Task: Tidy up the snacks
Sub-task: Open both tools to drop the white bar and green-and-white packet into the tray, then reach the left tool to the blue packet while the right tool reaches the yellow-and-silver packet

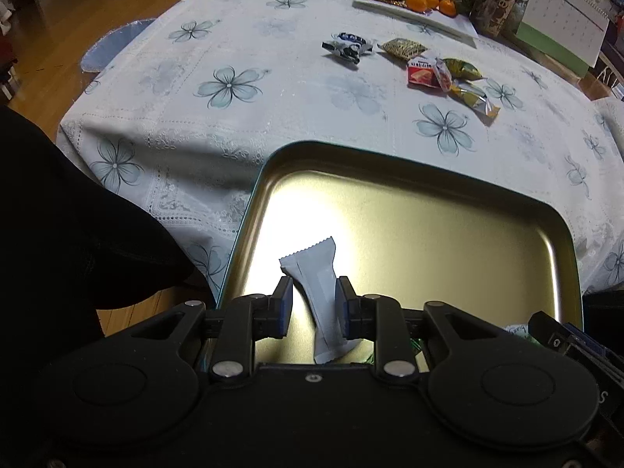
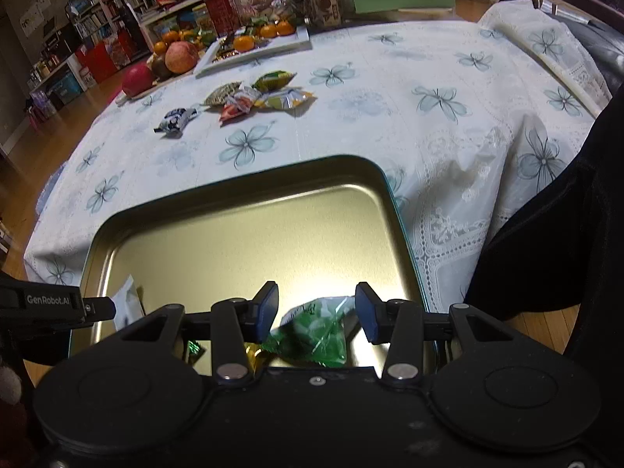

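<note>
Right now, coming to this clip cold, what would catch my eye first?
The shiny gold tin fills the near foreground. Over it, the left gripper has its fingers around a pale grey packet, and the right gripper sits open above a green wrapper. Farther back, loose snack packets lie on the flowered tablecloth.

Two fisheye views, each mounted close behind its own gripper, looking forward and down along the fingers. Both hang low over the same gold tin [image 1: 409, 210] [image 2: 249, 210] filling the lower frame, with the flowered tablecloth [image 1: 273, 89] [image 2: 390, 117] beyond. The left view's loose snacks [image 1: 425, 66] sit upper right — the right view's [image 2: 241, 97] upper left.
</note>
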